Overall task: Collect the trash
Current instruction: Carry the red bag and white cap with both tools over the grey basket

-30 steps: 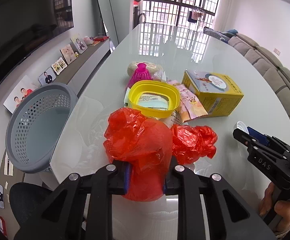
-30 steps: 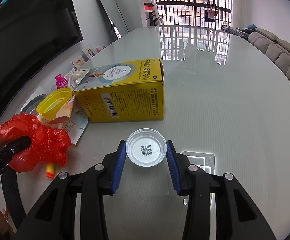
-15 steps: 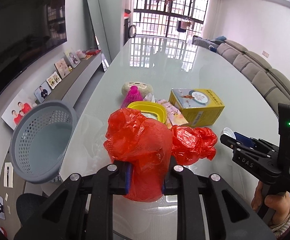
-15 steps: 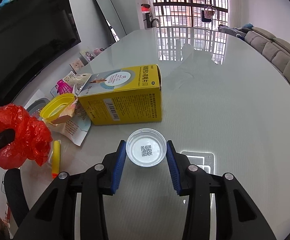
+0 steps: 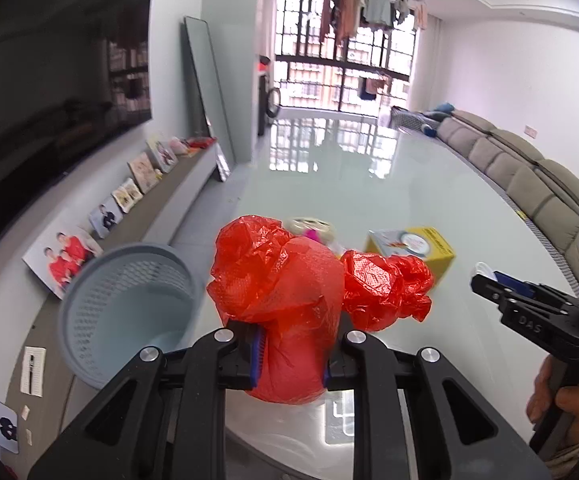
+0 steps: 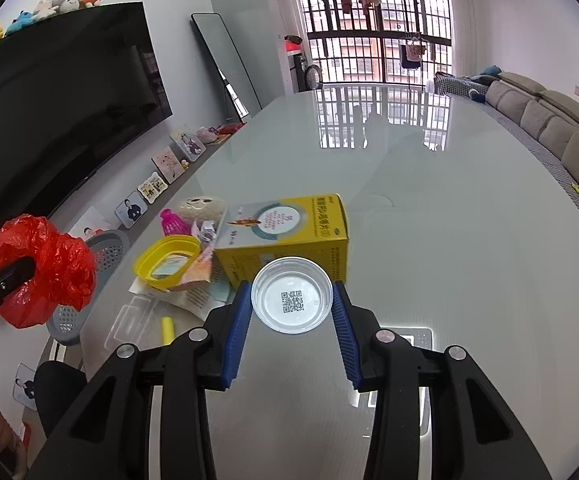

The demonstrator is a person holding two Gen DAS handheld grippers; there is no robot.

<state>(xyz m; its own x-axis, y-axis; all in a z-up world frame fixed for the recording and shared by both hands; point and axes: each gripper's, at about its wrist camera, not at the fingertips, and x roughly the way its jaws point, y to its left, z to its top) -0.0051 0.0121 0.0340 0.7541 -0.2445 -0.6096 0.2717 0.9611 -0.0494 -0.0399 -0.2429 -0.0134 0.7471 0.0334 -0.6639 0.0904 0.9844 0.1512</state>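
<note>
Above a glossy pale glass table (image 6: 469, 240), the left gripper (image 5: 294, 354) is clamped on a crumpled red plastic bag (image 5: 285, 300), held beside the grey perforated plastic basket (image 5: 125, 312) off the table's edge. The right gripper (image 6: 292, 320) pinches a clear round plastic lid (image 6: 292, 295) in front of a yellow cardboard box (image 6: 289, 232). Carrying the bag squarely over the basket's mouth before letting go should stop the light plastic from catching on the rim.

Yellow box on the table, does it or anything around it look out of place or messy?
The yellow box sits flat and looks intact. Left of it is a loose heap: a yellow lid lying tilted on crumpled wrappers, a pink shuttlecock behind, and a yellow tube stray near the table edge.
</note>
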